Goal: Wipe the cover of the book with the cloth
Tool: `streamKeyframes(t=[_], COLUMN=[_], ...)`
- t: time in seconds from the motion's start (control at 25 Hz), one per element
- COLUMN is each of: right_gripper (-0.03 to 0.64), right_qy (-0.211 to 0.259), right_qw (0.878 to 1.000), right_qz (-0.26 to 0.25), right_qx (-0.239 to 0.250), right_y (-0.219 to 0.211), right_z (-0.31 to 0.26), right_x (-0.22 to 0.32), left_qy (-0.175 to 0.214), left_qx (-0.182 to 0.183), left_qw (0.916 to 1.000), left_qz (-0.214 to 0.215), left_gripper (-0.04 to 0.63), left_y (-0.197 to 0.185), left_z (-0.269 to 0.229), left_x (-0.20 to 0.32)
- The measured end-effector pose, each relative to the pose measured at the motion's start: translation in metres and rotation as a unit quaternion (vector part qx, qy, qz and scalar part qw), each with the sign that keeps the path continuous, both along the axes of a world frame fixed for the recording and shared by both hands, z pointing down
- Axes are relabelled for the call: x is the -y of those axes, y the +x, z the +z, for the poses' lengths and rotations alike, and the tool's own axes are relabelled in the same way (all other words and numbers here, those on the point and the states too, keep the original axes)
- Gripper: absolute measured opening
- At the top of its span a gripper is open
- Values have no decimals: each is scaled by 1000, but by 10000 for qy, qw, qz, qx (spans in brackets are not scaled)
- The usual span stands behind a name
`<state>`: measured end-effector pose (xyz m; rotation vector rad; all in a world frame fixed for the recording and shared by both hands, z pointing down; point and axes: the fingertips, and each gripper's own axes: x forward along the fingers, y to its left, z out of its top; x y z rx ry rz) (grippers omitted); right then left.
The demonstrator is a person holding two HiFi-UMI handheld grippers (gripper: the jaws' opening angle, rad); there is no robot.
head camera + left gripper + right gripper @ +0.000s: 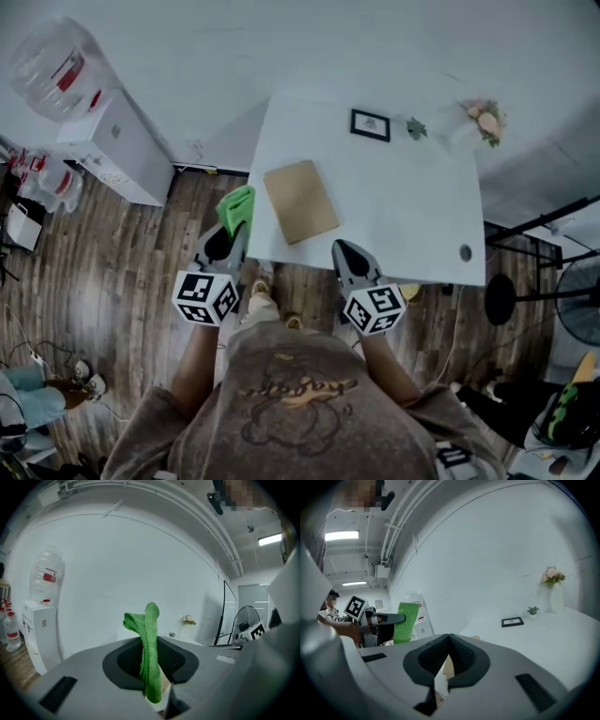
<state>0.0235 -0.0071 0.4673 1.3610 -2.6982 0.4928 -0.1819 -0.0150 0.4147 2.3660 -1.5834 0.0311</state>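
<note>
Left gripper [223, 246] pinches the green microfibre cloth [236, 207], the flat tan book [301, 200] lies just ahead-right of it; right gripper [349, 259] is closed, empty.

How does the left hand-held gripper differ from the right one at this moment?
The left hand-held gripper is shut on the green cloth; the right hand-held gripper is shut on nothing. The left one is beside the left edge of the table, the right one at its near edge. Neither touches the book.
</note>
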Motion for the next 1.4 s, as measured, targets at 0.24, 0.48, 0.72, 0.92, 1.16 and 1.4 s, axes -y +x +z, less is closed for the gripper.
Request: streamKeyframes(t=[0.24,0.48,0.72,0.92,1.16,1.4], right_gripper=[-6,-5,-5,-5,-5,-5], right_qy=[-64,-101,-100,-133,-133,-113], right_qw=[9991,9962,9924,9922,9939,9961], right_qz=[410,861,1226,1240,1088,875], right_qx=[70,92,80,59,79,47], right_y=[-8,-11,-2,7,16,20], right_z=[-3,0,3,4,3,2], right_x=[51,93,110,114,118,118], left_qy=[-37,-93,-101,-154,-310,-435], left_qx=[35,31,69,95,189,422], left_qw=[9990,9962,9930,9924,9938,9944], left_qz=[451,868,1179,1214,1047,870], left_gripper=[67,67,67,67,67,67], left_y=[-5,-6,0,9,18,15], left_z=[2,6,11,17,34,66], left_x=[66,118,150,158,162,173])
